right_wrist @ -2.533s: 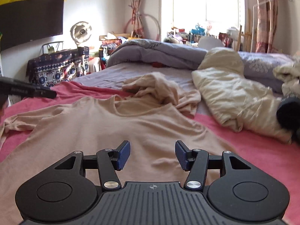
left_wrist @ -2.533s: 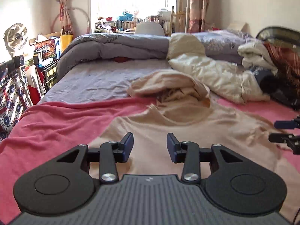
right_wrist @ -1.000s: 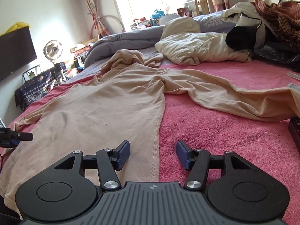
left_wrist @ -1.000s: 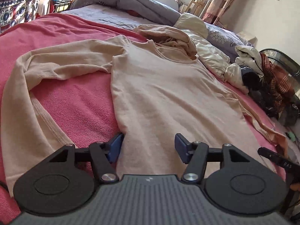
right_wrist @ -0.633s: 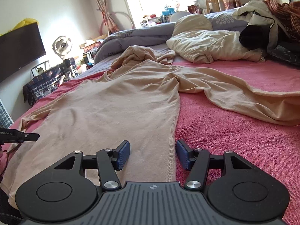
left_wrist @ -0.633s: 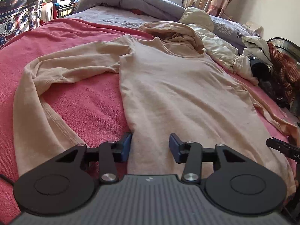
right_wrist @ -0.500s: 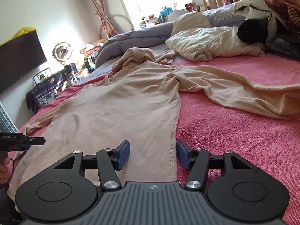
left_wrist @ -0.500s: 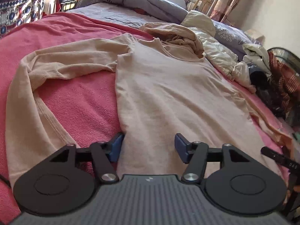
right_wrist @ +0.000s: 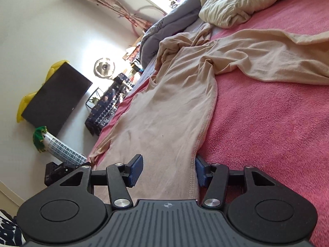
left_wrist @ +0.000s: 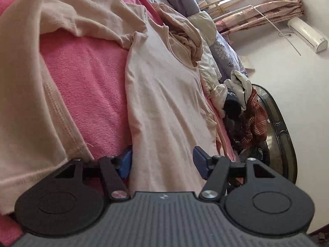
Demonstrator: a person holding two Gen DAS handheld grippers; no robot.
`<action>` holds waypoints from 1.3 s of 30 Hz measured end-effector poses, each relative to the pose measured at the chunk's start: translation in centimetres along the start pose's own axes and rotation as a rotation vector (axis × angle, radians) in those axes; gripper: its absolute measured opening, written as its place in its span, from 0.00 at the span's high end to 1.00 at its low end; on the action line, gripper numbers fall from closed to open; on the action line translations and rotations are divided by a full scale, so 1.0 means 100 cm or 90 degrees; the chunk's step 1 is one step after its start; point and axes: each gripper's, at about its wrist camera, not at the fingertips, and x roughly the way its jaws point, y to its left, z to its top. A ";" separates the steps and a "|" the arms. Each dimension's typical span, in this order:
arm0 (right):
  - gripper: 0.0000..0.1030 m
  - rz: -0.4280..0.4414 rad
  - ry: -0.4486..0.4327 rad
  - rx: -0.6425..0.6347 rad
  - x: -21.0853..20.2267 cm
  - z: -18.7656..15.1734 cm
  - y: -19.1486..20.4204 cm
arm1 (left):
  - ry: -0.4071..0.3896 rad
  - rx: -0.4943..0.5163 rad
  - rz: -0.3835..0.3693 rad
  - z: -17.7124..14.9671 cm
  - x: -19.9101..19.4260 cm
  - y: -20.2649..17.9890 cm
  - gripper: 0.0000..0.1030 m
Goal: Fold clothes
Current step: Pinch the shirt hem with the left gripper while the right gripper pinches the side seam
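A pink, nubbly terry blanket (right_wrist: 267, 123) covers the bed, and one beige long-sleeved shirt (right_wrist: 164, 119) of thin, soft knit lies spread flat on it, hem nearest, neck farthest. The left gripper (left_wrist: 162, 164) is wide open, its blue ribbed pads (left_wrist: 125, 162) straddling the shirt's left hem corner, the left pad tucked at the cloth's side edge; it grips nothing. The right gripper (right_wrist: 167, 169) gapes equally wide over the right hem corner, with the stitched side seam running just beside its right pad. Two sleeves lie out to the sides, each rumpled. Past the neck sits a crumpled beige garment (left_wrist: 185, 35), then a cream quilt (right_wrist: 232, 8) and a grey duvet (right_wrist: 164, 33). A heap of dark and plaid clothes (left_wrist: 250, 119) lies at the bed's right side. The room has white walls, a wall air conditioner (left_wrist: 306, 35), pink curtains (left_wrist: 261, 14), a bright window, one round fan (right_wrist: 104, 68) and a dark flat screen (right_wrist: 55, 98).
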 end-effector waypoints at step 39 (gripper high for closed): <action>0.96 -0.180 0.015 0.120 -0.003 0.013 0.003 | 0.007 0.033 0.180 0.002 -0.008 -0.012 0.97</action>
